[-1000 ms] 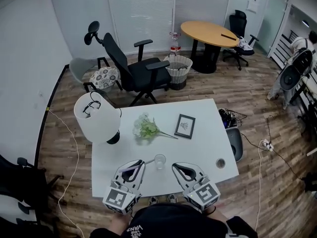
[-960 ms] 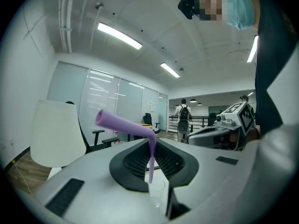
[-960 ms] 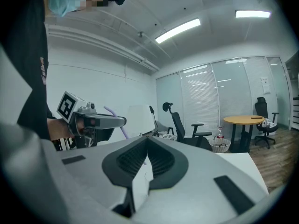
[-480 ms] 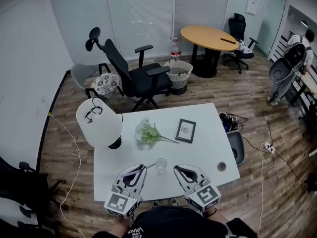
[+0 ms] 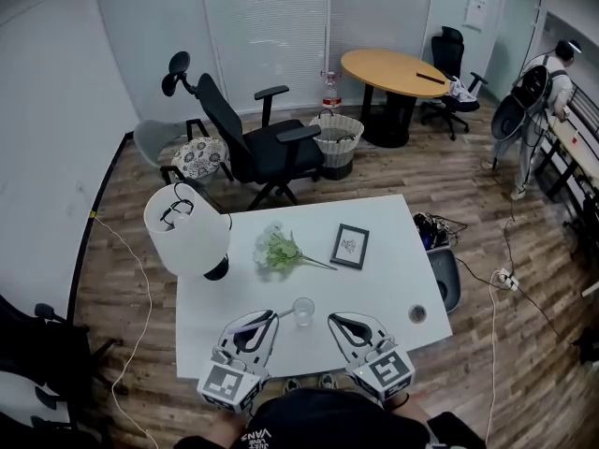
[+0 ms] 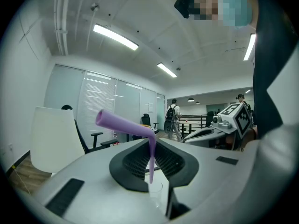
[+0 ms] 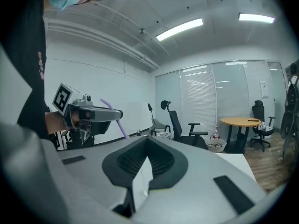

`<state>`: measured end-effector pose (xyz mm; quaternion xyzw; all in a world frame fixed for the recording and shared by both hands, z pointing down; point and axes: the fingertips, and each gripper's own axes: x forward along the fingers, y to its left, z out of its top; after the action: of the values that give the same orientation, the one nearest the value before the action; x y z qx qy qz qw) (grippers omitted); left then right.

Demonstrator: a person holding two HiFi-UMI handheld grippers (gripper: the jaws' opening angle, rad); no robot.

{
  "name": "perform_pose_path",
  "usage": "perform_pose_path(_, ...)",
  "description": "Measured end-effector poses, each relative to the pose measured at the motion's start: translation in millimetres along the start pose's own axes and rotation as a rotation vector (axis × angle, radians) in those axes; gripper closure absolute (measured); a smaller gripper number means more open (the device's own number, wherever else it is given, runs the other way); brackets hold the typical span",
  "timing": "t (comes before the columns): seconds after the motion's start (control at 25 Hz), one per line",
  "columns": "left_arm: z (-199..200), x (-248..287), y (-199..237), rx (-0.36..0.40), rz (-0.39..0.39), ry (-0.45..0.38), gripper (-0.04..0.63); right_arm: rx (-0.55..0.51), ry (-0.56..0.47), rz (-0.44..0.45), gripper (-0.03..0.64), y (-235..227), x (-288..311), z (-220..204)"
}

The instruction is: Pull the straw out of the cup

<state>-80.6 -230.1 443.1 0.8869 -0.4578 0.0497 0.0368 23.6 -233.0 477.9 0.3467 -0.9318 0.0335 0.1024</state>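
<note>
Head view looks steeply down; both gripper views, near-level, share the cup (image 5: 303, 311).

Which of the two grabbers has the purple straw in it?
The left gripper: the bent purple straw stands pinched between its jaws. The right gripper holds nothing.

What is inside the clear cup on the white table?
Nothing can be seen inside: the cup looks empty. The purple straw is outside it, held in the left gripper. Whether the cup holds any clear liquid is too small to tell.
</note>
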Motion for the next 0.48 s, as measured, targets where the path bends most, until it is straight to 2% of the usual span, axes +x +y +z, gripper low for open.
perform_pose_path(0.48, 0.8, -1.3, -1.4, 0.004, 0.006, -0.009, 0.558, -0.005, 0.01, 0.004, 0.6, 1.6, -2.5, 1.0)
